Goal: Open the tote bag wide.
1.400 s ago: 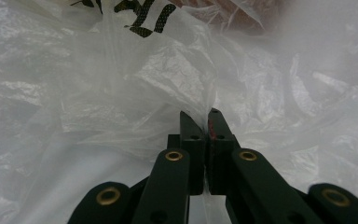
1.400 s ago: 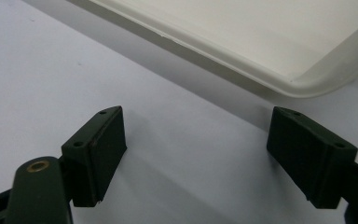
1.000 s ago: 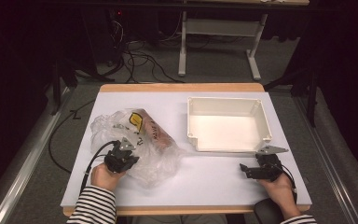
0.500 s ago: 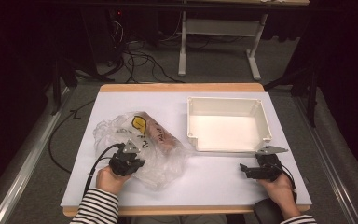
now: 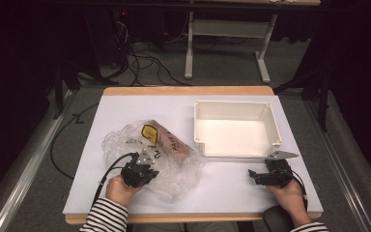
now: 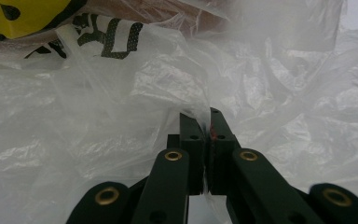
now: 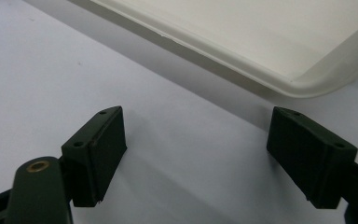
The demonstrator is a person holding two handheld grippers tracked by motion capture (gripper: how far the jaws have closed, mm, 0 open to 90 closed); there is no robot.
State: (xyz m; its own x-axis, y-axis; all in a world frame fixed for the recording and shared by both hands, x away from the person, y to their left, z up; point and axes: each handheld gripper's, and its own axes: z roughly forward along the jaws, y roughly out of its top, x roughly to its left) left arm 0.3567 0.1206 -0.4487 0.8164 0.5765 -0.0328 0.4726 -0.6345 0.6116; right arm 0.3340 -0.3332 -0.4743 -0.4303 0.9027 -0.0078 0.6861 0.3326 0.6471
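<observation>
A clear crumpled plastic bag (image 5: 176,181) lies at the left of the white table, with a brown loaf-like package (image 5: 174,144) bearing a yellow label inside it. My left gripper (image 5: 146,167) is shut on a fold of the bag's film near its front edge. In the left gripper view the jaws (image 6: 209,117) pinch the thin plastic (image 6: 121,93) between them, with the printed label at the top left. My right gripper (image 5: 254,175) rests on the table at the front right, open, with nothing between its fingers (image 7: 196,140).
A white rectangular tray (image 5: 234,104) stands at the back right, its near corner (image 7: 261,70) just beyond the right gripper. A black cable trails from the left gripper to the table's left edge. Cables and a stand's legs lie on the floor behind.
My left gripper has moved a little to the right, dragging the bag and the package inside with it. The right gripper has stayed where it was.
</observation>
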